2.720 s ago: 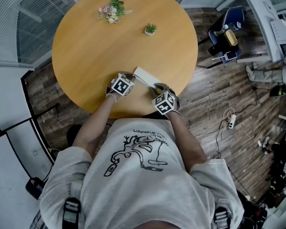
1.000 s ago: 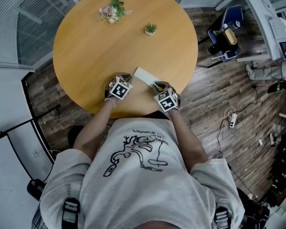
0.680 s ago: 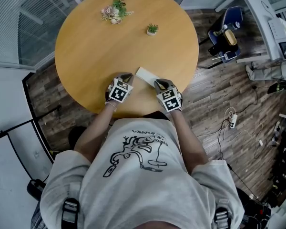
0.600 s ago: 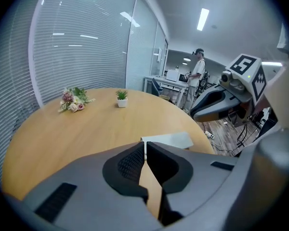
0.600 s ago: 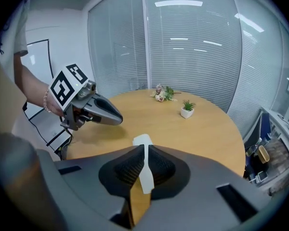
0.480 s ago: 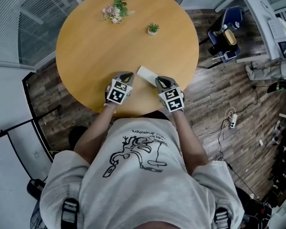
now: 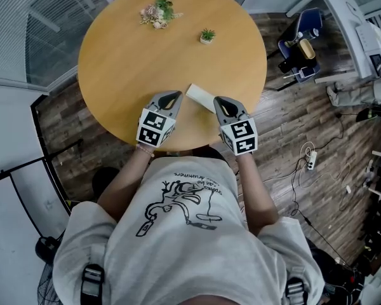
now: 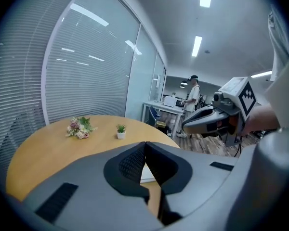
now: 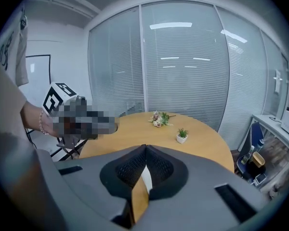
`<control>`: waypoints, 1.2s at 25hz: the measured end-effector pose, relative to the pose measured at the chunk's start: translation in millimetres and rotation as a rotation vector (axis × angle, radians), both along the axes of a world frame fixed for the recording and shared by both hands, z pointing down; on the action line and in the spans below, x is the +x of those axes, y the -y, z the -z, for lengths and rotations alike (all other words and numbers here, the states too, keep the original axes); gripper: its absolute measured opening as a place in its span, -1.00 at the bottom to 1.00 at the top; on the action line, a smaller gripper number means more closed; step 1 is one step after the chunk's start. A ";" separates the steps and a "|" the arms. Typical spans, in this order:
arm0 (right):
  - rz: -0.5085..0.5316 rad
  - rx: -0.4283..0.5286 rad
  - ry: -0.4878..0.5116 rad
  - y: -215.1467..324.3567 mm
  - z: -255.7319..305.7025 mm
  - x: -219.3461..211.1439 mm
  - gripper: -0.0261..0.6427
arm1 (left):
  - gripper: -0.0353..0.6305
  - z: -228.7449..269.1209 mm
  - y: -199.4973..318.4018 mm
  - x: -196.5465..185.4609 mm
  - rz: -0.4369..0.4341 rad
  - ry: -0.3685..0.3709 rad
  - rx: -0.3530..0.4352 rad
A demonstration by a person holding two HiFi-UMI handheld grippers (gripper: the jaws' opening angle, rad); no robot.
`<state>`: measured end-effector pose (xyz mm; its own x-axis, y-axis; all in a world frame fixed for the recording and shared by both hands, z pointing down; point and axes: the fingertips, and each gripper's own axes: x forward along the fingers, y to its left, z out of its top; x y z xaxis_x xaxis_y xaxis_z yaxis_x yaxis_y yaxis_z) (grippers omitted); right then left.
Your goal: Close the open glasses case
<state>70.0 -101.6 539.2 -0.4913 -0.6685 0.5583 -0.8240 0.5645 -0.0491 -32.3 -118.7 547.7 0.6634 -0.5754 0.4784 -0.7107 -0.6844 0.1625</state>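
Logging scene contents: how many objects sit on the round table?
3: a flower bunch at the far edge, a small potted plant right of it, and the white glasses case at the near edge. None seems hidden.

No legible txt anywhere: curved lettering w/ the black drawing on the person's T-shirt (image 7: 189, 203) is upside down & too small to read, & the marker cubes (image 7: 153, 127) carry only b/w square patterns.

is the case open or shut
Looks shut: the case lies as one flat white slab on the table, no raised lid showing.
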 end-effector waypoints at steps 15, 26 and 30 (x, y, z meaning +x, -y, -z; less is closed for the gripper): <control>0.003 0.087 0.078 -40.9 94.1 -29.4 -0.90 | -0.83 119.4 -40.7 -17.0 -0.011 -0.156 0.154; 0.012 0.167 0.107 -61.0 163.4 -49.7 -0.90 | -0.83 180.4 -63.3 -38.2 0.004 -0.211 0.229; 0.017 0.198 0.109 -67.7 186.7 -55.8 -0.90 | -0.83 200.0 -70.0 -43.2 0.005 -0.226 0.243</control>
<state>14.2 -34.0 352.5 -0.5533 -0.7513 0.3598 -0.8104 0.5854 -0.0237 -75.5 -48.8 347.7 0.7338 -0.6582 0.1682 -0.6790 -0.7188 0.1491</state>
